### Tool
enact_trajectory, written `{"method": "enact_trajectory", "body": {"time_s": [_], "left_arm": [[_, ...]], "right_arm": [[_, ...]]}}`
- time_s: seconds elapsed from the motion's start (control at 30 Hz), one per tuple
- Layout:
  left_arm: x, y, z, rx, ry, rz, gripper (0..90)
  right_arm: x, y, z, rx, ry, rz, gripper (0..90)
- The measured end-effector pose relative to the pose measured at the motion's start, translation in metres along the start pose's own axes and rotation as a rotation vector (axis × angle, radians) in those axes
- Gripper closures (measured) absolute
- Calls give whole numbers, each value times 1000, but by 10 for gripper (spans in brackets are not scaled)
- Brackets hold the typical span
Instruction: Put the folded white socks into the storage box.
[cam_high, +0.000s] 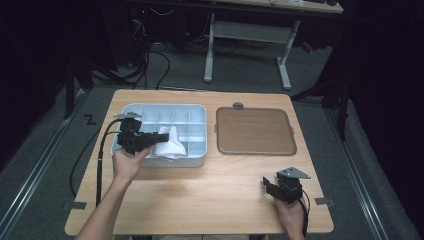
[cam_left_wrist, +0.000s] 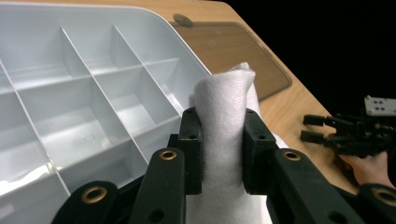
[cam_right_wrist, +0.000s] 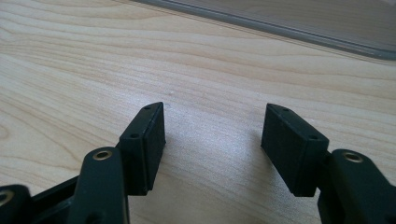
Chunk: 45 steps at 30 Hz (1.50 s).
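A white cloth (cam_left_wrist: 224, 121) is bunched between the jaws of my left gripper (cam_left_wrist: 223, 149), which is shut on it. In the high view the left gripper (cam_high: 162, 137) holds the cloth (cam_high: 170, 143) over the front right part of a pale divided tray (cam_high: 131, 108). The tray's compartments (cam_left_wrist: 70, 88) look bare where they show. My right gripper (cam_high: 266, 184) rests near the table's front right, jaws apart. Its fingers (cam_right_wrist: 148, 140) stand open over bare wood with nothing between them.
A brown flat lid (cam_high: 255, 131) with a grey rim lies right of the tray, its edge (cam_right_wrist: 280, 28) beyond the right gripper. Light wooden table (cam_high: 200, 200); cables and a desk frame (cam_high: 210, 50) on the floor behind.
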<state>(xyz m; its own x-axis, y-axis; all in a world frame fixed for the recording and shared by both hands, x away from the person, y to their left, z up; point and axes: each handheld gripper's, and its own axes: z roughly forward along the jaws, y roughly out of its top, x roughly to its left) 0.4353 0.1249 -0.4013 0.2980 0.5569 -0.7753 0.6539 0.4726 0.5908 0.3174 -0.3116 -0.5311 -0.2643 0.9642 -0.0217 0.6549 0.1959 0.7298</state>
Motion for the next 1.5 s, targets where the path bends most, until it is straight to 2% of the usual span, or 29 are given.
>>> {"method": "enact_trajectory", "body": {"time_s": [0.27,0.5,0.63,0.7,0.9,1.03,1.07,1.4,1.43,1.5], "left_arm": [[10,12,14,-21,16,-25,738],[18,11,23,-14,24,-30,737],[25,10,26,-14,29,-52,737],[33,7,28,-11,39,-58,737],[45,5,28,-12,58,-67,736],[48,-2,30,1,87,11,734],[48,-2,30,1,87,11,734],[58,-13,30,23,127,114,732],[58,-13,30,23,127,114,732],[60,-15,30,29,137,144,731]], "right_arm": [[0,0,0,-1,1,-2,402],[0,0,0,-3,2,-5,402],[1,0,0,-3,2,-4,402],[1,0,0,-2,3,-2,402],[1,0,0,-2,3,-3,402],[2,0,0,-2,3,-3,402],[2,0,0,-2,3,-3,402],[2,-1,-1,-1,5,-6,401],[2,-1,-1,-1,5,-6,401],[2,-1,-1,-1,5,-6,401]]}}
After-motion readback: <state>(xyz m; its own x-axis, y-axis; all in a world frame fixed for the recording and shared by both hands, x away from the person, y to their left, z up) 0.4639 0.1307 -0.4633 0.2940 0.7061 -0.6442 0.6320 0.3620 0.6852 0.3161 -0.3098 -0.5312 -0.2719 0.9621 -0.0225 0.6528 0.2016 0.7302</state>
